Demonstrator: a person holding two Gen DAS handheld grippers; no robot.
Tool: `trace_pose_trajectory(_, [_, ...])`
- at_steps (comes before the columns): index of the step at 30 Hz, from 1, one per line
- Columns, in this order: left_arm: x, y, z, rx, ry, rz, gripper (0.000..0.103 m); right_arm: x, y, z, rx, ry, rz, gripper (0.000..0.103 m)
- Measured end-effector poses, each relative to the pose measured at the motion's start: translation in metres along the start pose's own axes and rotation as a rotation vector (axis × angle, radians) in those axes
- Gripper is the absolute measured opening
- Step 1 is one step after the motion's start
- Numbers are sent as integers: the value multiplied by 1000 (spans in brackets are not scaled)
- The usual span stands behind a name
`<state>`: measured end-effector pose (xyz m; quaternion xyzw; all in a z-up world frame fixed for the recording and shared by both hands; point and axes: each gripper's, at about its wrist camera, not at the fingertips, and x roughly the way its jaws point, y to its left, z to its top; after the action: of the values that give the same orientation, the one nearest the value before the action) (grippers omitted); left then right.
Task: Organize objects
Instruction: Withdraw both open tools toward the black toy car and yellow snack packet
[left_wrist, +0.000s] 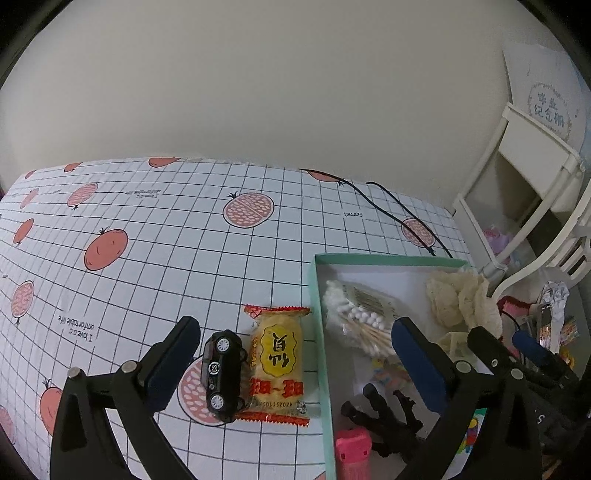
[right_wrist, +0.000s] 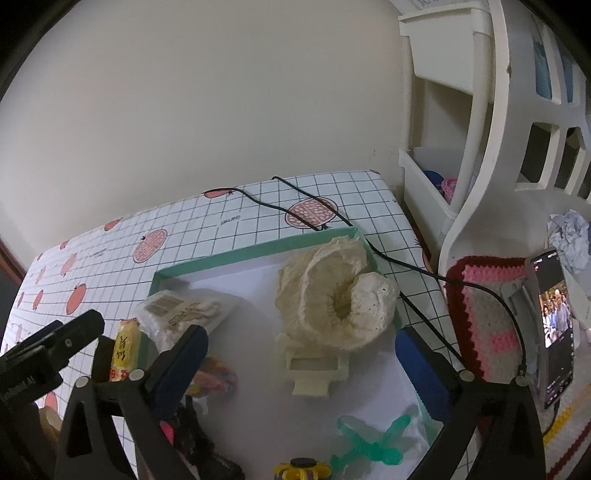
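- Presently, my left hand-held gripper (left_wrist: 295, 358) stands wide open and empty above the small black die-cast toy car (left_wrist: 221, 373) and the yellow-and-red crinkly snack packet (left_wrist: 277, 363); both lie side by side, touching, on the grid-and-pomegranate-patterned tabletop (left_wrist: 147, 240), just beside the shallow mint-green cardboard box (left_wrist: 319, 332).
- My right hand-held gripper (right_wrist: 299, 362) is likewise spread wide with nothing in it, over the box interior near the cream crocheted lace piece (right_wrist: 332, 295).
- Car: I judge it rigid, dense for its size, glossy; it lies on its side, wheels towards the left finger. I would pinch across the body, not the wheels, which may roll.
- Packet: light, slippery film, contents probably brittle; I would close gently across its narrow width.
- Already boxed: clear bag of cotton swabs (left_wrist: 364, 317), soft and slack.
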<state>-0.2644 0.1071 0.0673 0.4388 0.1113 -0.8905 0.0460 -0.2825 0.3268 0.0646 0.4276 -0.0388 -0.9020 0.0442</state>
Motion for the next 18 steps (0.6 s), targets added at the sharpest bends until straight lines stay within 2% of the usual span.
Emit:
trace_pose_trajectory(11, [-30,25,3,-18,0,30,103,-22,18,3,-5,-5,17,103])
trace_pose_trajectory(18, [-41,55,4,-54,24,60,103,-30,49,5,-45,-15,57,103])
